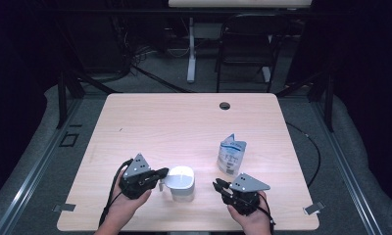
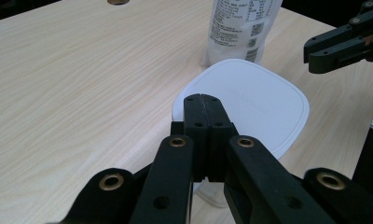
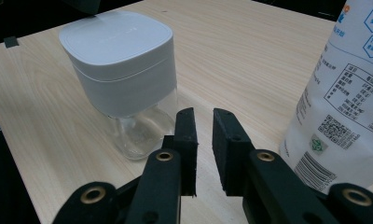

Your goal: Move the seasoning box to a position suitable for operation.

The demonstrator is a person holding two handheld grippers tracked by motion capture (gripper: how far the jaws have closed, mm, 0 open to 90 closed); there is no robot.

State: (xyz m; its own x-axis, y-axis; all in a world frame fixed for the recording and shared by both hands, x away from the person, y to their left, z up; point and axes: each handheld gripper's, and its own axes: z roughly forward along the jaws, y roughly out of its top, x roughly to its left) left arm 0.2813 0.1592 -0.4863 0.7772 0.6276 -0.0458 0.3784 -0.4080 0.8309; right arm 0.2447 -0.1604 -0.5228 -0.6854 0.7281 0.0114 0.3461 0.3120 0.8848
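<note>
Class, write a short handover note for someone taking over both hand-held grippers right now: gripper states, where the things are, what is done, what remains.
Left hand-held gripper: jaws shut with nothing between them, tips at the left edge of the white-lidded jar.
Right hand-held gripper: jaws narrowly apart, empty, free of the jar and pouch.
The jar stands upright near the front of the table; the printed pouch stands upright behind and to its right.
Done: both grippers brought up beside the jar.
Left: nothing is gripped yet; the lid is still on and the pouch untouched.
</note>
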